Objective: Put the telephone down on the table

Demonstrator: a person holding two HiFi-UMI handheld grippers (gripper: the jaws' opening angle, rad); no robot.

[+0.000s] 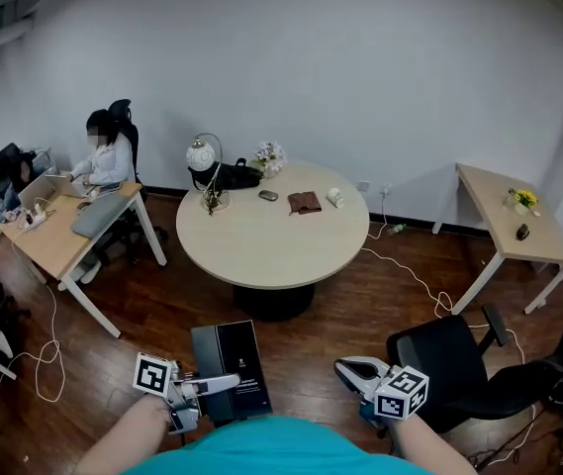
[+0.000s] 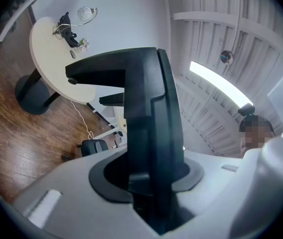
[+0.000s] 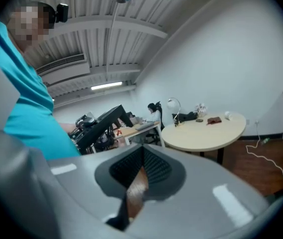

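Note:
The telephone (image 1: pixel 230 366) is a flat black unit that hangs over the wooden floor at the bottom of the head view. My left gripper (image 1: pixel 224 384) is shut on its near edge. In the left gripper view the black telephone (image 2: pixel 146 128) stands between the jaws and fills the middle. My right gripper (image 1: pixel 353 369) is to the right of it, apart from it, shut with nothing in it. The right gripper view shows the telephone (image 3: pixel 100 122) off to the left. The round beige table (image 1: pixel 271 240) stands well ahead, across the floor.
On the table's far side are a globe lamp (image 1: pixel 202 156), a black bag (image 1: pixel 234 176), flowers (image 1: pixel 269 154), a brown pouch (image 1: pixel 304 202) and a white cup (image 1: pixel 335 197). A black office chair (image 1: pixel 459 364) is close at right. A person (image 1: pixel 108 156) sits at the left desk (image 1: pixel 58 240). White cables (image 1: pixel 410 275) cross the floor.

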